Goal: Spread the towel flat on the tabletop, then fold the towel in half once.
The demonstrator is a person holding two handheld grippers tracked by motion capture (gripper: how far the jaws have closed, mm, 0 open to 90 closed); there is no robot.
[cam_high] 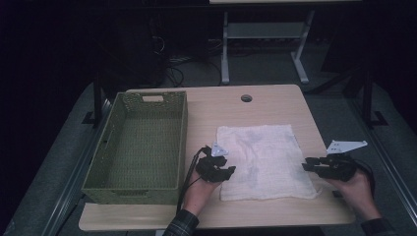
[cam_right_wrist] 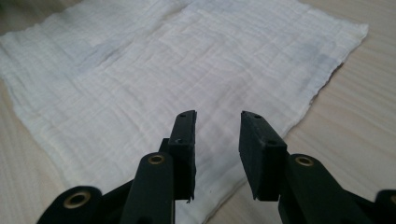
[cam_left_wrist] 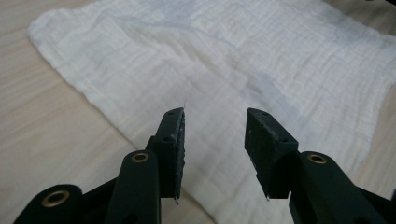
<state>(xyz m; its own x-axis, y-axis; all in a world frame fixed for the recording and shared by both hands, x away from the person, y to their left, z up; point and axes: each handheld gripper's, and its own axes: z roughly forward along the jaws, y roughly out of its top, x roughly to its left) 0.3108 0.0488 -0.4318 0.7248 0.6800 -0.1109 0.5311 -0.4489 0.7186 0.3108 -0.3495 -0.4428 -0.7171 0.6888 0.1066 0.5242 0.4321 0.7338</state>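
The left tongs (cam_high: 222,169) stood partly open with nothing between the jaws, poised over the near left edge of the white cloth (cam_high: 263,160). The right tongs (cam_high: 311,165) were likewise released and empty at its near right edge. The cloth lay flat on the worktop (cam_high: 275,105), beside a green basket (cam_high: 105,147) that was empty.

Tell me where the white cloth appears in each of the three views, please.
High view: the white cloth lies flat right of centre, beside the green basket.
Left gripper view: it spreads across the upper frame.
Right gripper view: it spreads across the upper left.
Shared landmark: the pale wooden table.
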